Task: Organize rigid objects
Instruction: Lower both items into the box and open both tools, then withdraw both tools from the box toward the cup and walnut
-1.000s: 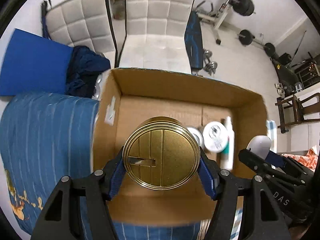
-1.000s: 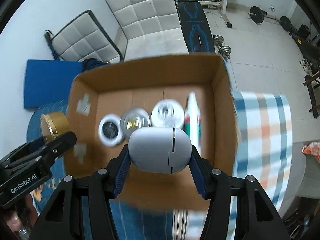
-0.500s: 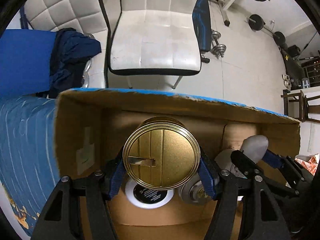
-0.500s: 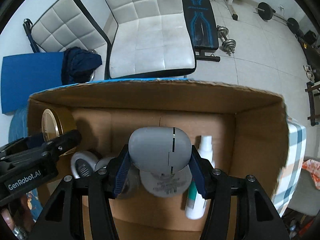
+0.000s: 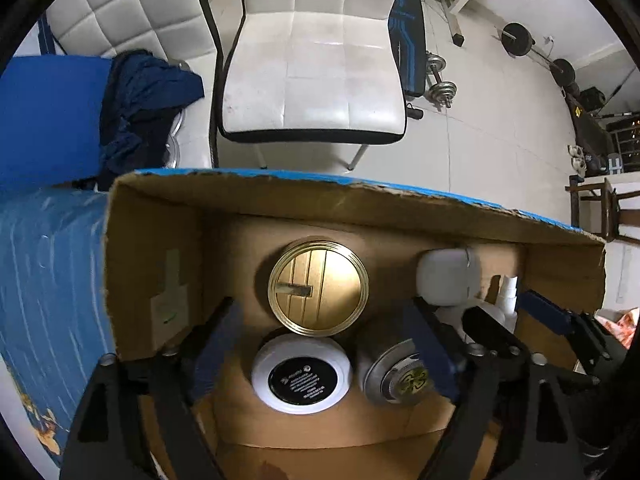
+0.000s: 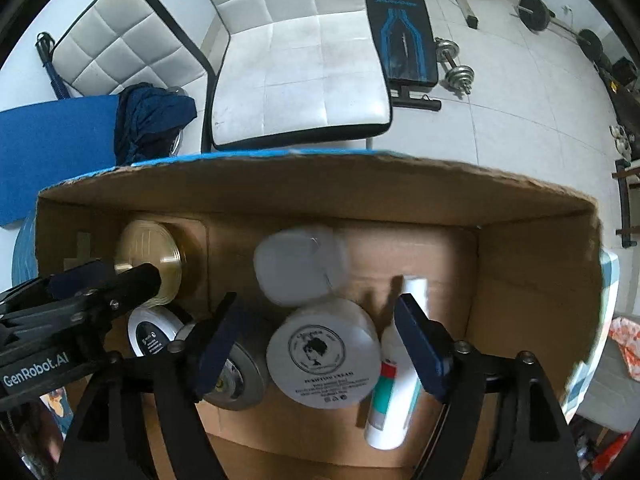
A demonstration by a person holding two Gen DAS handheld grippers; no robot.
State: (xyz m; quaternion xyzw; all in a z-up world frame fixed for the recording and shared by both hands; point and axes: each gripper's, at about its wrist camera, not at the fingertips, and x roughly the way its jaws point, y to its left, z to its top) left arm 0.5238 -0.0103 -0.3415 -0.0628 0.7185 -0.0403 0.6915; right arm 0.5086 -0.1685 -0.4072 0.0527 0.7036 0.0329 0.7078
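Now both tools hang over the cardboard box (image 5: 360, 204). The left hand-held gripper (image 5: 320, 344) has just been opening, its jaws clear of the gold tin (image 5: 318, 294) lying at twelve o'clock from them. The right hand-held gripper (image 6: 320, 336) has likewise spread, and the grey case (image 6: 300, 266), blurred, seems free, above the white cream jar (image 6: 324, 354).

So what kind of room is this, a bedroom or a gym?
Probably a spare room at home used as a gym: a weight bench, dumbbells and barbell plates sit on the tiled floor, beside white padded chairs.
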